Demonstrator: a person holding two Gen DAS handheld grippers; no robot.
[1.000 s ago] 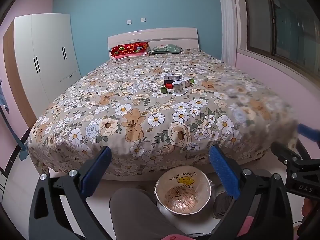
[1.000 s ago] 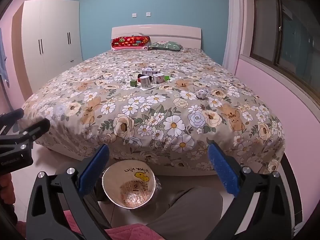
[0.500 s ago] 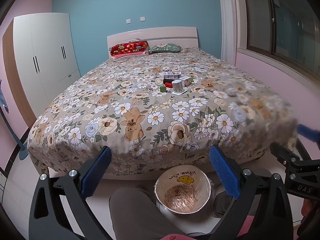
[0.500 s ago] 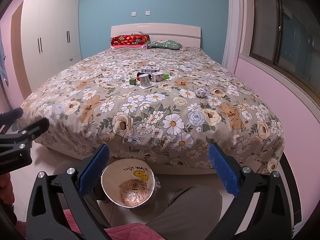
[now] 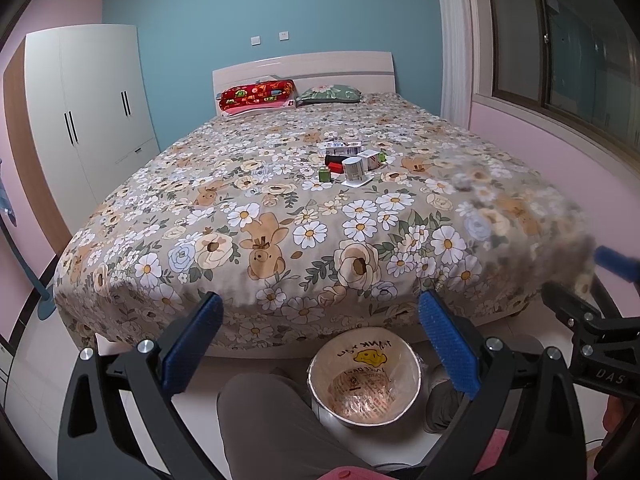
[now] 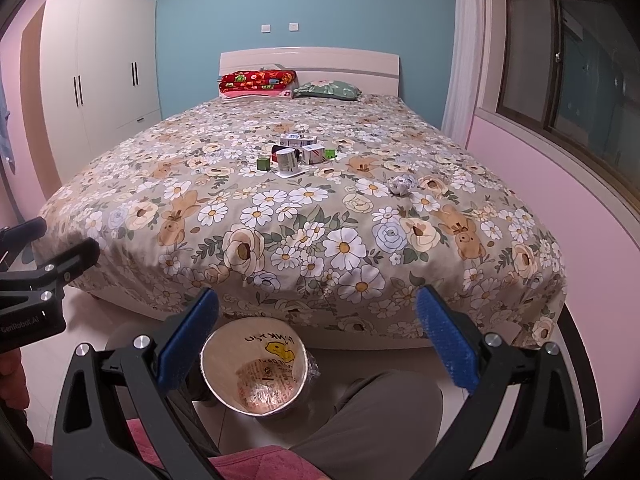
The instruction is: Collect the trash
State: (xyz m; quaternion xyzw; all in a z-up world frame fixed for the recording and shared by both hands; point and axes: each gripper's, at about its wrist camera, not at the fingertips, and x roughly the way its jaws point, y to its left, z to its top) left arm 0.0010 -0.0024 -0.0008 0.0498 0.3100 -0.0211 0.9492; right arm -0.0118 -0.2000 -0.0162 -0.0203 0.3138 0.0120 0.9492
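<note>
Your left tool [image 5: 318,338] hangs low off the foot edge of the bed [image 5: 280,216], its blue pads spread wide with nothing between them. Below, on the floor, the lined bin [image 5: 364,376] sits beside your knee [image 5: 264,412]. The trash cluster [image 5: 350,160] lies mid-bed, toward the right edge. Your right tool [image 5: 592,320] shows at the frame's right.
</note>
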